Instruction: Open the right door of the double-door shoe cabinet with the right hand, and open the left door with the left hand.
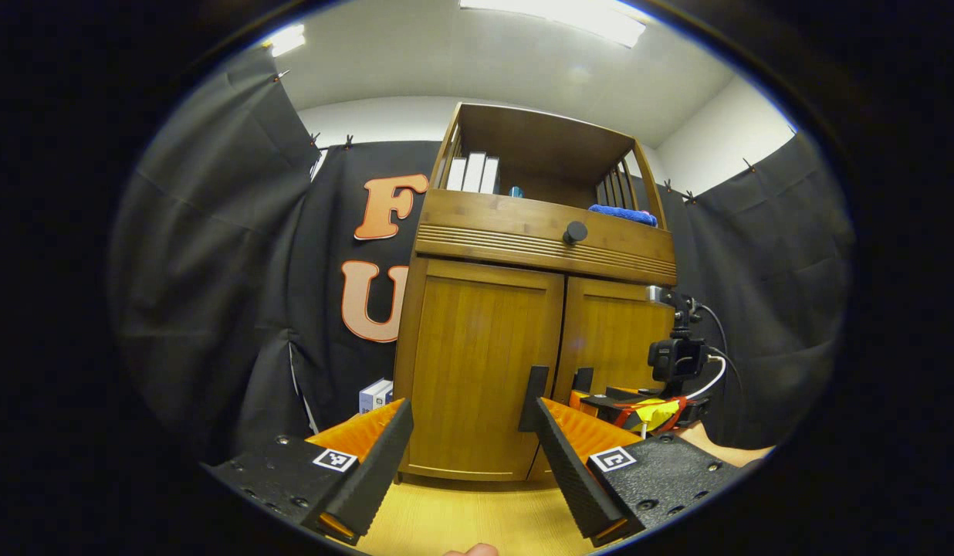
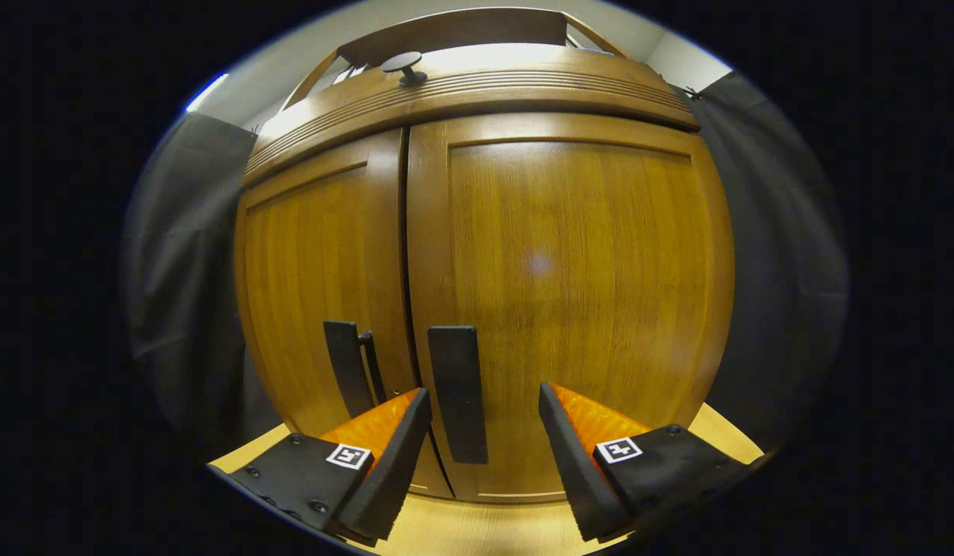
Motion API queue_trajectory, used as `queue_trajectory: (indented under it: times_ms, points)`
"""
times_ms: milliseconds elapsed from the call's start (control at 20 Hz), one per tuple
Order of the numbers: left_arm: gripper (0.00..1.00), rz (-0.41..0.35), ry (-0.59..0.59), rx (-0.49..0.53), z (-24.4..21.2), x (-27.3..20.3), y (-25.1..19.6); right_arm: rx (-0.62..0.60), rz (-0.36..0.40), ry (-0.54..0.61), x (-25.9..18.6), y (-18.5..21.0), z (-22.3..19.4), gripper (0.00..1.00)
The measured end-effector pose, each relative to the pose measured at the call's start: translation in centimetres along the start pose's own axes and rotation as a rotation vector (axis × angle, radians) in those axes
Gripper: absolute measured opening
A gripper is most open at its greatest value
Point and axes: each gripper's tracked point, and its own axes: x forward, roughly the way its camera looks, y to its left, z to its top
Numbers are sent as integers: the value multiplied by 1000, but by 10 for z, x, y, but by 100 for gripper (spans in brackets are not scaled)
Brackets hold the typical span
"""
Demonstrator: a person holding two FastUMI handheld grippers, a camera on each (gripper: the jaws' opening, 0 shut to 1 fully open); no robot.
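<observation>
Standing closed in both views, the wooden double-door shoe cabinet (image 1: 523,309) is seen against a black cloth wall, on a pale wooden floor (image 1: 477,517). A drawer with a round dark knob (image 1: 575,232) runs across above the doors, and an open shelf sits on top.

In the right gripper view, the right gripper (image 2: 485,455) is held close to the cabinet front with its fingers spread apart and nothing between them pressed. The right door (image 2: 570,293) takes up most of this view from 12 to 3 o'clock. Its dark vertical handle (image 2: 455,390) stands in the gap between the two fingers, nearer the finger at 7 o'clock, and contact cannot be told. The left door's handle (image 2: 344,367) is seen at about 8 o'clock, just beside the centre seam.

In the left gripper view, the left gripper (image 1: 469,463) is held farther back, fingers apart and empty. The left door (image 1: 477,363) lies ahead at centre, and its handle (image 1: 534,398) rises just above the finger at 5 o'clock. The right gripper is seen at 4 o'clock, near the right door.

Each door is judged rigid, hinged at its outer edge and light to swing. The slim handles are judged smooth and hard, best clamped across the middle and pulled outward in an arc.
</observation>
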Motion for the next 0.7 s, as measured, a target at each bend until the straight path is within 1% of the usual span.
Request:
queue_trajectory:
  times_ms: [50,100,150,200,250,300,350,400,450,500,550,600,650,700]
  points:
    - [95,1,4,0,-2,2,0,3,7,1,6,2,-2,92]
    - [95,2,9,-1,-4,3,0,3,6,2,8,1,-2,81]
    - [95,4,10,-3,-5,3,1,9,20,2,11,2,-2,81]
    - [95,5,6,-6,-5,5,1,25,42,7,14,7,-4,86]
    - [95,5,5,-7,-6,7,1,36,59,15,19,10,-7,80]
    - [92,6,5,-5,-6,9,2,52,82,27,23,16,-8,73]
    - [92,9,4,-1,-6,11,3,61,78,39,28,18,-12,65]
    - [95,13,3,1,-7,11,5,61,66,41,30,20,-14,43]
    - [98,17,0,2,-6,12,7,50,51,35,32,19,-16,42]
    - [95,24,-3,0,-6,14,8,37,43,21,32,19,-16,42]
    - [92,27,-5,-5,-6,15,10,12,49,31,33,18,-16,37]
    - [92,22,-7,-12,-8,16,8,-1,66,48,30,15,-18,41]
    - [94,8,-13,-19,-6,17,3,18,85,53,31,18,-18,41]
    - [92,-14,-22,-25,-4,17,-3,35,105,65,30,20,-20,30]
